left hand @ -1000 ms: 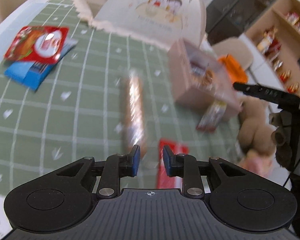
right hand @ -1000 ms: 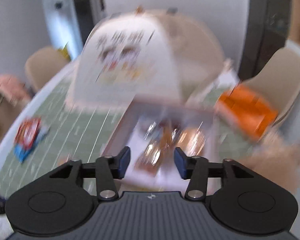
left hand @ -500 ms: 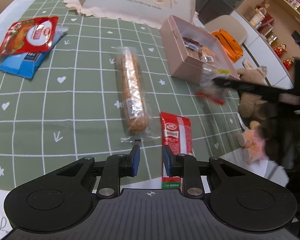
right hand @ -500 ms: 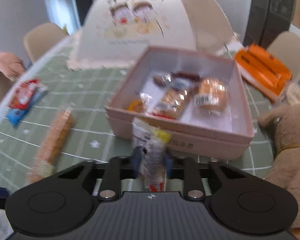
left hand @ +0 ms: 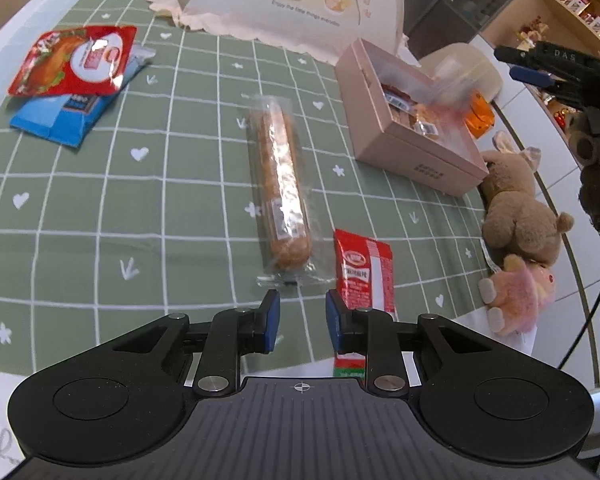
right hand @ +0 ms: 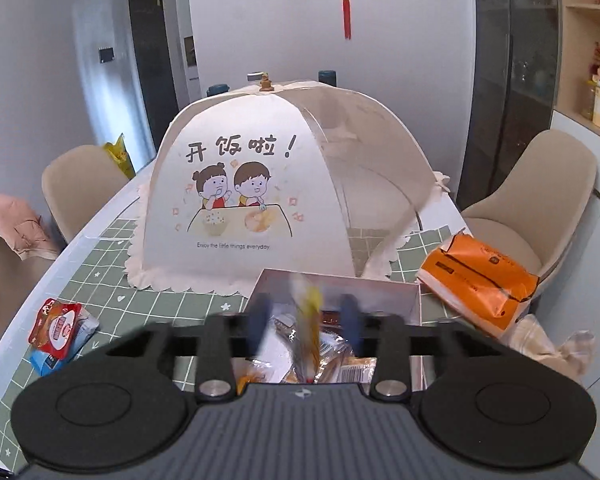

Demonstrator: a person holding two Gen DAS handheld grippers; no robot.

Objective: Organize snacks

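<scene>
Table (left hand: pixel 100 208): green grid cloth with white hearts and stars covers it; your snacks lie spread across it.
Food cover (right hand: pixel 260 184): dome with a cartoon of two children, standing at the far end of the table, just behind the box.
Box (left hand: pixel 416 160): pink, open-topped, right of centre on the cloth; several wrapped snacks lie inside. In your right wrist view it sits directly under the gripper.
Plush toys (left hand: pixel 516 208): a brown one and a pink one at the table's right edge, beside the box.
Orange pack (right hand: pixel 476 280): right of the box, near the table edge.
Long snack (left hand: pixel 280 188): clear wrapper, lying lengthwise mid-table, left of the box and apart from it.
Red pouch (left hand: pixel 76 60): far left, resting on top of a blue pack (left hand: pixel 56 124).
Red sachet (left hand: pixel 366 276): just right of the long snack's near end, partly under your left gripper's right finger.
Left gripper (left hand: pixel 299 316): jaws narrowly apart, nothing between them, hovering above the cloth near the long snack's near end.
Right gripper (right hand: pixel 305 320): blurred, above the box; its jaws have just been opening, spread now. A small yellow-tipped packet (right hand: pixel 310 320) is between them, smeared; pads clear of it.
</scene>
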